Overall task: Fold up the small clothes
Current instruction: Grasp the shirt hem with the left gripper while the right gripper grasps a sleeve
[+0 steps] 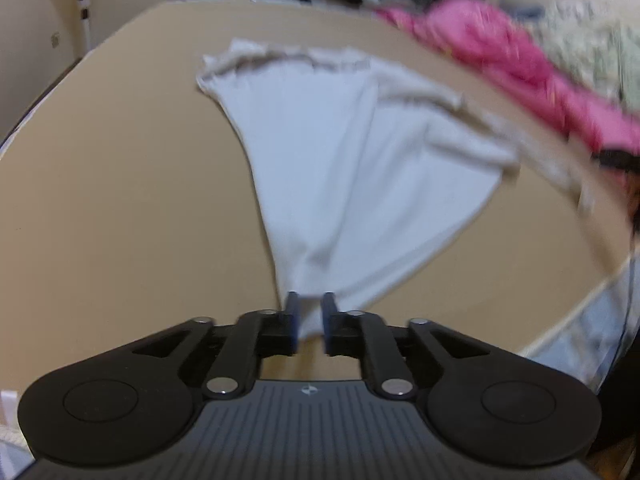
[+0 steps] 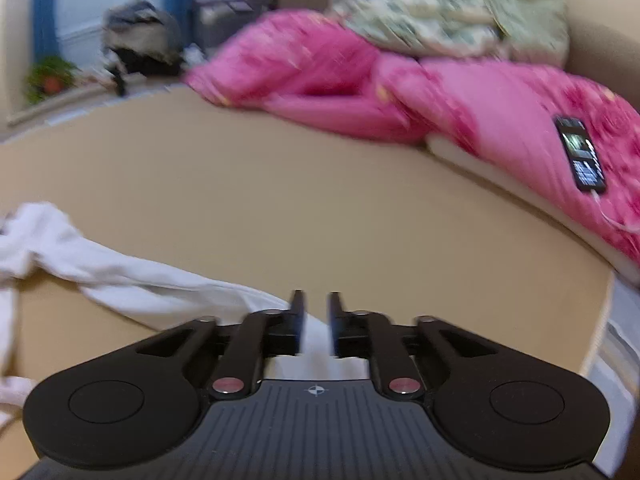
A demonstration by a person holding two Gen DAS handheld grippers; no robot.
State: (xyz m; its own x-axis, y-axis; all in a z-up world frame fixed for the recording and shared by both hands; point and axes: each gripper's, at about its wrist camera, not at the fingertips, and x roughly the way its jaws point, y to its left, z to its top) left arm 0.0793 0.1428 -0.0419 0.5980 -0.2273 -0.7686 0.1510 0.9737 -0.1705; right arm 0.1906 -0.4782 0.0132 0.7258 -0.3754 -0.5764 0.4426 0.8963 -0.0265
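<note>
the white garment (image 1: 344, 168) is spread on the tan board (image 1: 120, 200), and every place below is given from that garment. in the left wrist view its long axis is seen running straight away from the left gripper (image 1: 311, 320): a narrowed near corner lies between the two fingers, and the cloth fans out towards a frilled hem at the far end. the jaws are parted a little, with a clear gap, and the cloth is not seen pressed by either pad, so it is judged to be loose between them rather than pinched.

in the right wrist view the right gripper (image 2: 316, 322) is placed at the garment's other near end; white cloth (image 2: 120, 276) is seen in the gap and trailing off to the left. these jaws are likewise slightly parted, with no firm pinch visible.

a pink quilt (image 2: 480, 120) and a phone (image 2: 582, 156) lie well beyond the garment. both near corners are judged equally within reach, one for each hand.
</note>
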